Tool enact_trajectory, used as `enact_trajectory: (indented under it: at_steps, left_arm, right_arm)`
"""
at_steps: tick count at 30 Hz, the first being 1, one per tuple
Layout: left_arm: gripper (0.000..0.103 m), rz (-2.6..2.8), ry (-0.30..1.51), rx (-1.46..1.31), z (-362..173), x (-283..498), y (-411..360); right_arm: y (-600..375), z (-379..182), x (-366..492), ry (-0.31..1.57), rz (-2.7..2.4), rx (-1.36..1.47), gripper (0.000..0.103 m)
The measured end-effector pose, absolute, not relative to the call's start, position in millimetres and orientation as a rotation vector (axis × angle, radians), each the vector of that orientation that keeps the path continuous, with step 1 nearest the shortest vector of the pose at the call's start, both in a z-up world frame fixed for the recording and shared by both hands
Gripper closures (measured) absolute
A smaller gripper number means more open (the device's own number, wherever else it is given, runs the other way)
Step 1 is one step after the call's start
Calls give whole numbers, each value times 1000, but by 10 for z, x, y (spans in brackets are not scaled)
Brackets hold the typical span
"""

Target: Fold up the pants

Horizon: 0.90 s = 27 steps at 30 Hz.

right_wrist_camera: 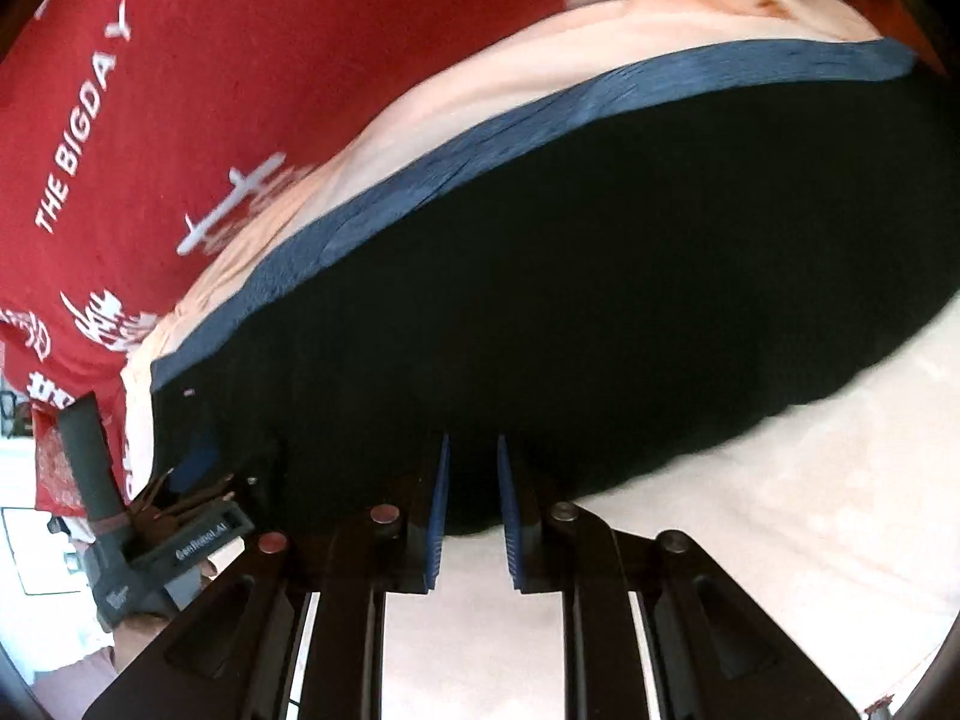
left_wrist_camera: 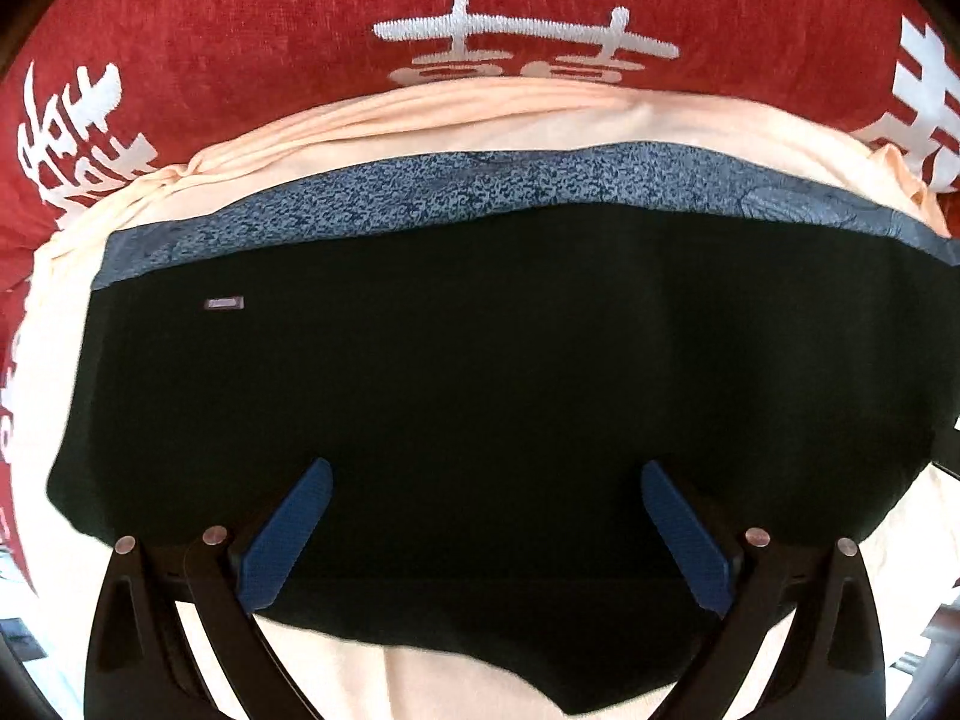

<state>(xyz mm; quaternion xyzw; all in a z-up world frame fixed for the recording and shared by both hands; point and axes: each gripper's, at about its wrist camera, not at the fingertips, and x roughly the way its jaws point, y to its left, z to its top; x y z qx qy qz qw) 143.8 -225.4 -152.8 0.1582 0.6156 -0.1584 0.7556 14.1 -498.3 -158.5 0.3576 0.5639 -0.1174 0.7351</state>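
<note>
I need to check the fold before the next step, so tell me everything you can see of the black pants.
The black pants lie flat as a wide folded block on a peach cloth over a red printed cover. The fabric looks matte and dark, with a speckled blue-grey waistband along the far edge and a small label near its left end. The left claw hangs open over the near edge; the right claw, nearly closed, straddles the near hem.

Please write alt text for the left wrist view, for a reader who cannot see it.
The open left gripper hovers over black folded pants with a speckled blue-grey waistband, lying on a peach cloth over a red blanket with white characters.
</note>
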Motion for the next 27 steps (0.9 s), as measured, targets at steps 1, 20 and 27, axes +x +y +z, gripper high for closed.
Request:
enact_trajectory:
  at_steps: [1, 20, 27]
  left_arm:
    - [0, -335, 1345, 365, -1502, 1429, -2290]
    - [0, -505, 1263, 413, -1267, 1036, -4012]
    - [0, -480, 1262, 462, -1432, 903, -4521]
  right_arm:
    - [-5033, -1556, 73, 1233, -254, 806, 83]
    - [-6761, -1261, -1081, 1075, -639, 909, 66]
    - [-7541, -1458, -1142, 1026, -813, 924, 91]
